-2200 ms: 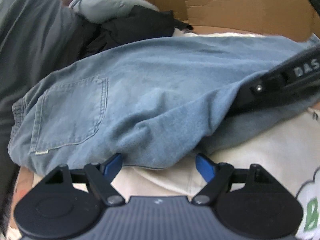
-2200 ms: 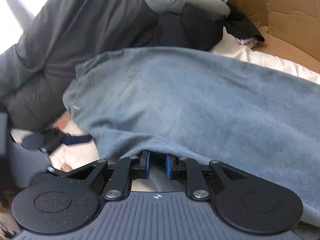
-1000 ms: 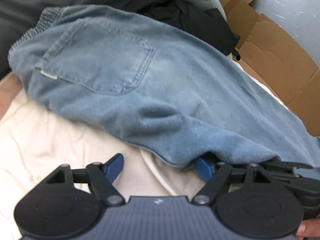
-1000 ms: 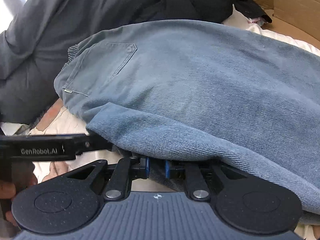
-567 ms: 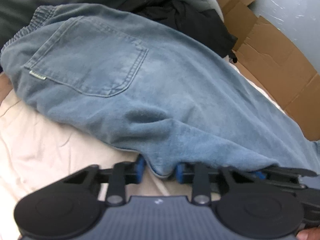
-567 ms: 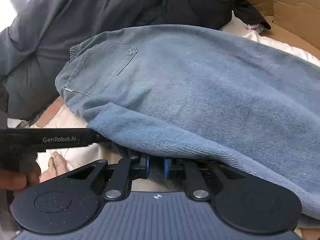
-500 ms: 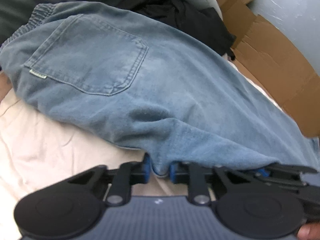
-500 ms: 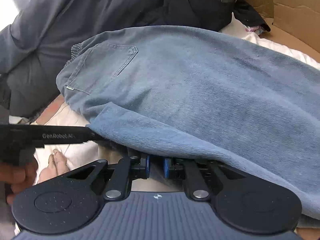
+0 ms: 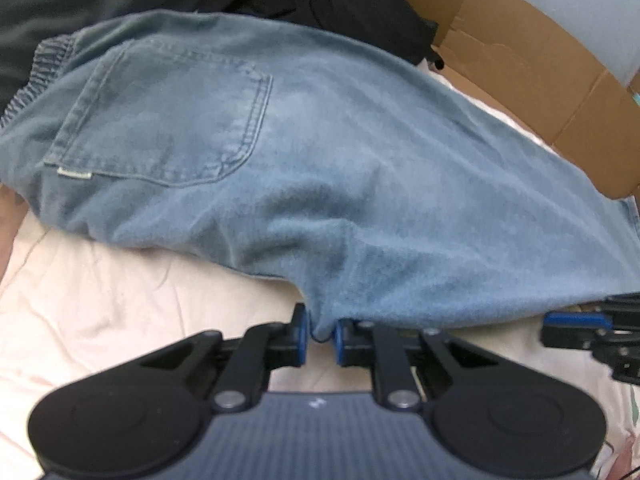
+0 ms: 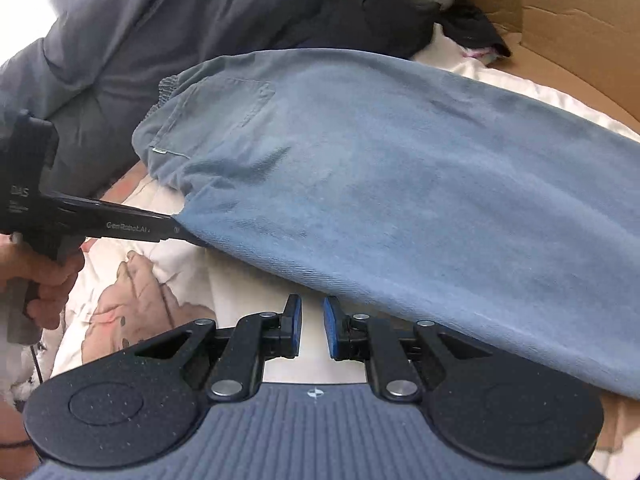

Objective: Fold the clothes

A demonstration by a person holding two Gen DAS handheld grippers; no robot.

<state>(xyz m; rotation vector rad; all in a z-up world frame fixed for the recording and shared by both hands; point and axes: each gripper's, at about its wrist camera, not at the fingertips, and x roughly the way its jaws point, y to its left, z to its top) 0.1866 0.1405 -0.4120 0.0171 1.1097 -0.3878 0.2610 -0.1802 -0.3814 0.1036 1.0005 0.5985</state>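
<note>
The left tongs [image 9: 320, 334], at the bottom centre of their own view, have just been closing and now pinch a small pleat of the jeans' [image 9: 360, 184] near hem between the blue pads. The right tongs [image 10: 313, 328], bottom centre of the other view, stand a narrow slot apart with only white sheet showing through; the hem passes just above and to the right of them, so they grip nothing. The jeans lie across the bed [image 9: 100, 300] from mid-frame upward, back pocket [image 9: 168, 120] at the upper left, waistband against a heap of dark clothes [image 9: 340, 0], with a cardboard box [image 9: 520, 60] beyond at the upper right. The risk, as I judge it, is a one-sided lift: if the left side rises while the right holds no cloth, the hem would swing and skew the fold, or the shallow pleat could slip from the pads under the denim's weight. Dragging might also bunch the sheet or catch the heap behind. The left view shows the pleat seated between its pads and only the tip of the right tongs at the right edge. The right view alone shows the empty slot, the hand [image 10: 44, 280] at the left, and the left tongs reaching under the hem sideways.
</note>
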